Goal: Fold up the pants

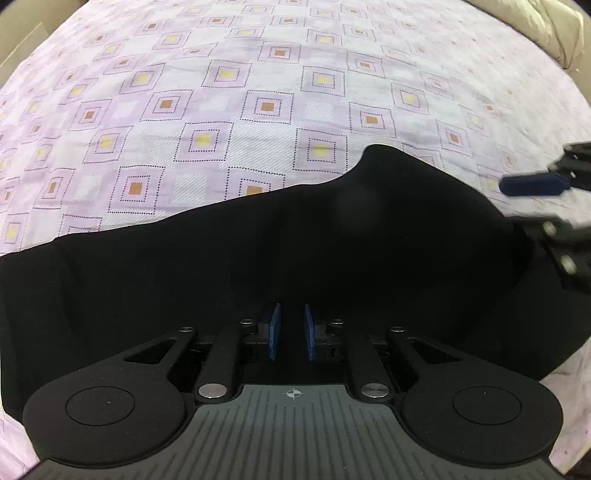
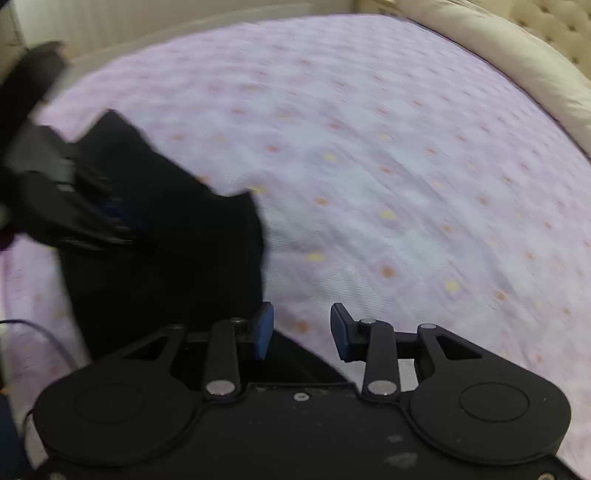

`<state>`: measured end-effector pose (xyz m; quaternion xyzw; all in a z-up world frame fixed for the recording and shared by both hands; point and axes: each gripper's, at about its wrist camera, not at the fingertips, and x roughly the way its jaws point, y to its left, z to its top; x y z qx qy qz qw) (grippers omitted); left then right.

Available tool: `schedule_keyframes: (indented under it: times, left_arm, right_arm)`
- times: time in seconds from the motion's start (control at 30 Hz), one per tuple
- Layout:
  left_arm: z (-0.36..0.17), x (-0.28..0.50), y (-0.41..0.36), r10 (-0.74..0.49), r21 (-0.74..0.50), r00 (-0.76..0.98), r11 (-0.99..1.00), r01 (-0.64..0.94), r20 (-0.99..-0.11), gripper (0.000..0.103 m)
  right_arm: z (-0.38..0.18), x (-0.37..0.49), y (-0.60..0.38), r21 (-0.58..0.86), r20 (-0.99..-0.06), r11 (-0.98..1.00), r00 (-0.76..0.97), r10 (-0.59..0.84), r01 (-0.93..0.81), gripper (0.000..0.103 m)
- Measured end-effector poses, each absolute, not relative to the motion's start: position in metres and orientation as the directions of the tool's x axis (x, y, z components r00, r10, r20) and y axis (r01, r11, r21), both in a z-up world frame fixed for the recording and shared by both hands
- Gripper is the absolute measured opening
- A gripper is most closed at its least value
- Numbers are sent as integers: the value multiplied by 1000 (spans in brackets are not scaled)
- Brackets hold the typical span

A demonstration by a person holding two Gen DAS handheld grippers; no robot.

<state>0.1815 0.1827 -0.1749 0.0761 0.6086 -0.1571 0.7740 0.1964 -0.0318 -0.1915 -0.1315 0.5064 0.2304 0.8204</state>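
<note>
The black pants (image 1: 258, 258) lie on the purple patterned bedsheet (image 1: 221, 110). My left gripper (image 1: 292, 332) sits low over the pants, its blue pads a narrow gap apart with black cloth between them. My right gripper (image 2: 302, 330) is open and empty, hovering at the pants' right edge (image 2: 166, 240); the right wrist view is blurred by motion. The right gripper also shows in the left wrist view (image 1: 535, 184) at the far right, beside the cloth. The left gripper shows blurred in the right wrist view (image 2: 74, 206), on the pants.
A beige padded headboard or cushion (image 2: 498, 62) borders the bed at the back right. A beige bed edge (image 2: 147, 33) runs along the far side. A thin cable (image 2: 33, 328) lies at the left.
</note>
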Motion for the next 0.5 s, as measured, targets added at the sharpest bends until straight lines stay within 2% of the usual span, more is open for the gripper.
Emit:
schedule_keyframes:
  times: [0.37,0.5]
  left_arm:
    - [-177,184,187,-149,-84,205,952,295,-967,14]
    - [-176,181,186,-141,-71,221,952,297,-965,15]
  right_arm:
    - [-202,200,-27,126,-886,825,312,344,-551,37]
    - [-210,215,-20,151,-887,836,301,351,-528,41]
